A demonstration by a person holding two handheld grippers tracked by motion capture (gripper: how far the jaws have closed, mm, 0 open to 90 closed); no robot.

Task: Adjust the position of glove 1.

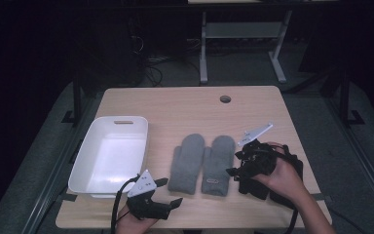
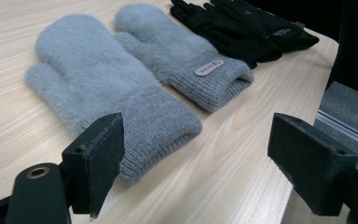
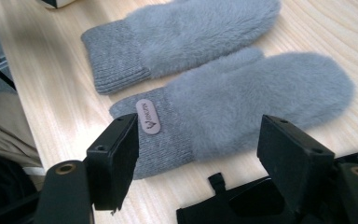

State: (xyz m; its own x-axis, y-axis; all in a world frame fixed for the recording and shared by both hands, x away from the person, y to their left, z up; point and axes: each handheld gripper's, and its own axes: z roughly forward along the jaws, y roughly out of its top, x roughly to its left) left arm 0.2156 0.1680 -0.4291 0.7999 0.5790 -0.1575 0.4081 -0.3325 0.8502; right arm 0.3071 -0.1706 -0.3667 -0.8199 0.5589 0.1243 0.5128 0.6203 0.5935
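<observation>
**Mittens and gloves at the near edge of the table**

On the wooden table point(image 1: 190, 105) we find two grey mittens lying side by side, cuffs toward the person. The left mitten point(image 1: 187, 163) has no tag that we can see. The right mitten point(image 1: 218, 165) carries a small oval tag on its cuff; its lettering is too small for us to read. Just right of it lie black gloves point(image 2: 242, 25), with faint white writing at one cuff, also unreadable.

The left gripper point(image 1: 168, 191) hovers near the front edge, just beside the left mitten's cuff, jaws wide apart and holding nothing. The right gripper point(image 1: 234, 171) sits over the black gloves, close beside the right mitten, jaws likewise spread and empty.

A white tub point(image 1: 112, 152) stands at the left side, reaching the left edge, with a slot handle in its far wall. Open tabletop runs beyond the mittens to the far edge, broken by one round cable hole point(image 1: 225, 99). The strip between the cuffs and the front edge is narrow.
</observation>
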